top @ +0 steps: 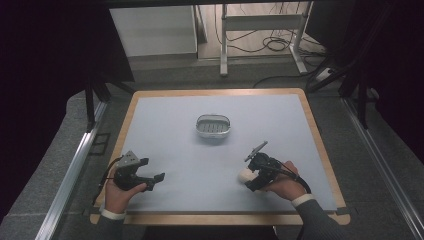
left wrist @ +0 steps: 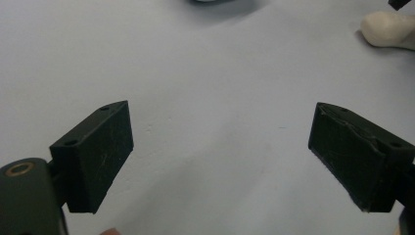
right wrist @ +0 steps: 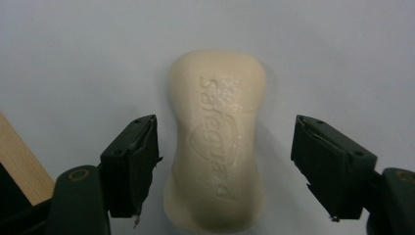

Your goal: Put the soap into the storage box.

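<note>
High view: left gripper (top: pixel 159 178) rests on the blue mat (top: pixel 175 150), jaws spread with nothing between. Ahead of both grippers sits a small white dish (top: pixel 213 126) holding a slotted insert. Right gripper (top: pixel 248 181) hangs over the soap bar (right wrist: pixel 217 137), jaws open astride it, not touching.

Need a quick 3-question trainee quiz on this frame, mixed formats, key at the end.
1. True or false: the right gripper is already clamped on the soap bar.
2. Which sits farther from the person: A) the soap dish B) the soap bar?
3. What lies between the jaws of the left gripper?

Key
1. False: the jaws straddle the bar with gaps on both sides.
2. A.
3. Nothing except the bare table mat; the jaws stand wide open.
</note>
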{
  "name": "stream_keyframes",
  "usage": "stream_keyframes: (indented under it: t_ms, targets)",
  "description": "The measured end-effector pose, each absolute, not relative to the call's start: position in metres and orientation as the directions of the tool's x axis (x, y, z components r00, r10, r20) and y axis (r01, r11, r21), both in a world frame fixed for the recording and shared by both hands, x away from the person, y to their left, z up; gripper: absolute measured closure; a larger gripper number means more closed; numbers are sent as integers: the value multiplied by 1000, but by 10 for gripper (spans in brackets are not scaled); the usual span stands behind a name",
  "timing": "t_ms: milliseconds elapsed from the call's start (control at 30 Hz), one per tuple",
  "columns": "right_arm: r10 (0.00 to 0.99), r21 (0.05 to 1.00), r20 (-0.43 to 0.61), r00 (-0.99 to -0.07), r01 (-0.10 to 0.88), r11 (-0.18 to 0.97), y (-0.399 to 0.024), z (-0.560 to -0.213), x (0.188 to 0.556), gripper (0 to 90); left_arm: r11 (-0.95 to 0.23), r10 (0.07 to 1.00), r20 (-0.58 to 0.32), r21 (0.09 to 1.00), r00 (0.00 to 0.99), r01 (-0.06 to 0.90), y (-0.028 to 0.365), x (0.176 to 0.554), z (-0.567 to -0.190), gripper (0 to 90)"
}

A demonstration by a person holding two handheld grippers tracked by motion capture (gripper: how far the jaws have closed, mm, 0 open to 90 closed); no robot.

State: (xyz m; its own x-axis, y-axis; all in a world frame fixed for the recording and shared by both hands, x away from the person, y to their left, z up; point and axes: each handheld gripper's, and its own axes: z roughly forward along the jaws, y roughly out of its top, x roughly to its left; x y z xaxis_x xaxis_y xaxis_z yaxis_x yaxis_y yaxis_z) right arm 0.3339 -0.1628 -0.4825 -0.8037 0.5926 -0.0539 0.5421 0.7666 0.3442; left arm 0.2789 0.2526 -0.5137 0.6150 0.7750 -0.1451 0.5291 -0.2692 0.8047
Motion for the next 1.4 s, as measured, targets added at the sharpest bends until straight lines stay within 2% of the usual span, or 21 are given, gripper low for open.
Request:
stream_keyframes:
  t_ms: [500, 533, 567, 633, 867, 1400]
  targets:
    - [587, 272, -43, -809, 556, 786, -152, -495, 340, 395, -272, 773, -146, 803, 617, 530, 252, 279, -514, 100]
    - [587, 266, -45, -808, 557, 787, -151, -496, 340, 413, -273, 773, -145, 803, 617, 530, 252, 279, -514, 100]
    - [581, 255, -46, -813, 552, 794, -150, -497, 341, 472, -273, 774, -144, 802, 617, 530, 252, 279, -514, 99]
    - [579, 257, -43, -814, 551, 794, -150, -497, 341, 487, -274, 774, -145, 802, 617, 531, 251, 280, -515, 99]
    - [571, 240, -34, -820, 548, 801, -151, -493, 344, 494, -274, 774, -143, 802, 616, 531, 252, 279, -515, 99]
    - [541, 309, -45, -840, 503, 807, -154, -465, 352, 495, -277, 775, -140, 800, 616, 532, 251, 280, -515, 99]
